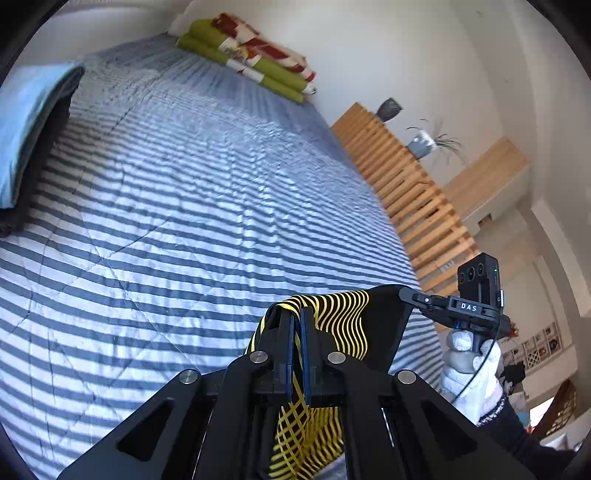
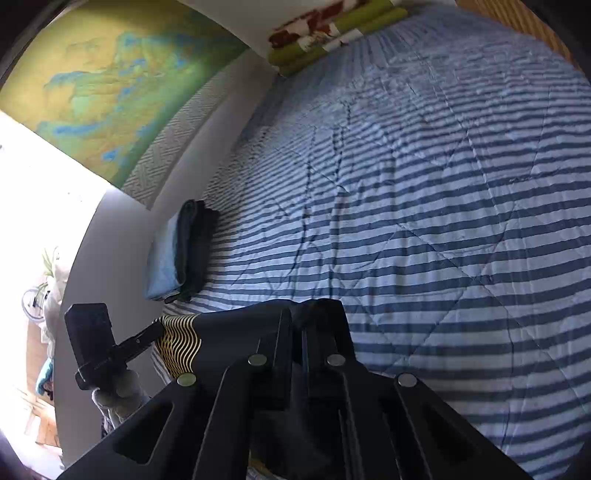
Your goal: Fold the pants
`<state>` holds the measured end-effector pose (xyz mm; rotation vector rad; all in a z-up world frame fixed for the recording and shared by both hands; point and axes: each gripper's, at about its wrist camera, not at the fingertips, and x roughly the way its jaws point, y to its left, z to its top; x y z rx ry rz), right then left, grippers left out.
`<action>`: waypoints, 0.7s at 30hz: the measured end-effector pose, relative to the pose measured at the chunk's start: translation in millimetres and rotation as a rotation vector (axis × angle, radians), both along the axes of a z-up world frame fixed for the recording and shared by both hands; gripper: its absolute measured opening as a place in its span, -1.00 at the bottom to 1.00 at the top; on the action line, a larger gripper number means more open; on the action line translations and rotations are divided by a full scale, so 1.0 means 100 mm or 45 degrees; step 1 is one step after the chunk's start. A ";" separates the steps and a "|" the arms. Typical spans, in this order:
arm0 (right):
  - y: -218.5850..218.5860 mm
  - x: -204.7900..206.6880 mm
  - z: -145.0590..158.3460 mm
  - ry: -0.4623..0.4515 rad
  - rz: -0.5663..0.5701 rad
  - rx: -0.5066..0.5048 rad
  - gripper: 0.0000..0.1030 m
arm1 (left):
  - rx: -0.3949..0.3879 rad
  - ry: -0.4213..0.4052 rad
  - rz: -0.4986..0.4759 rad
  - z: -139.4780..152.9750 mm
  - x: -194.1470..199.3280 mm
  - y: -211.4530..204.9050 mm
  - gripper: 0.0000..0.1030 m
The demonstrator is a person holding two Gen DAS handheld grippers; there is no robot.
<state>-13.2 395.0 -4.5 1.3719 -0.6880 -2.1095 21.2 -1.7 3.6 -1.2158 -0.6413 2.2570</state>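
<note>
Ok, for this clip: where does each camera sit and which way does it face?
Left wrist view: on the left gripper, shut on the black-and-yellow pants, facing down the striped bed; the right gripper and a gloved hand show.
Right wrist view: on the right gripper, shut on the pants, facing the bed; the left gripper shows.
Shared: pants, bed, folded clothes, green bedding.

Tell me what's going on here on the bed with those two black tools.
A person holds a tool in each gloved hand, both shut on the top edge of black pants with yellow wavy lines. The left tool and right tool stretch it between them above the striped bedspread. Other folded clothes sit by the wall.
</note>
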 end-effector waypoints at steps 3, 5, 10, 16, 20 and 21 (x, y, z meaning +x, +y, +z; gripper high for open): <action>-0.12 -0.48 -0.41 -0.092 -0.019 0.082 -0.94 | 0.004 -0.115 0.061 -0.53 -0.50 -0.04 -0.95; -0.17 -0.63 -0.57 -0.115 -0.005 0.119 -0.94 | 0.002 -0.163 0.084 -0.77 -0.71 -0.07 -0.95; -0.12 -0.78 -0.79 -0.221 0.014 0.064 -0.86 | -0.047 -0.227 0.045 -1.08 -0.93 -0.04 -0.88; -0.02 -0.49 -0.43 -0.106 0.017 0.215 -0.79 | -0.115 -0.243 0.079 -1.12 -0.95 -0.16 -0.81; -0.06 -0.21 -0.09 0.092 0.013 0.325 -0.79 | -0.125 -0.169 0.104 -0.91 -0.86 -0.20 -0.80; -0.14 -0.17 -0.05 0.117 0.035 0.322 -0.79 | -0.129 -0.145 0.087 -0.85 -0.79 -0.15 -0.80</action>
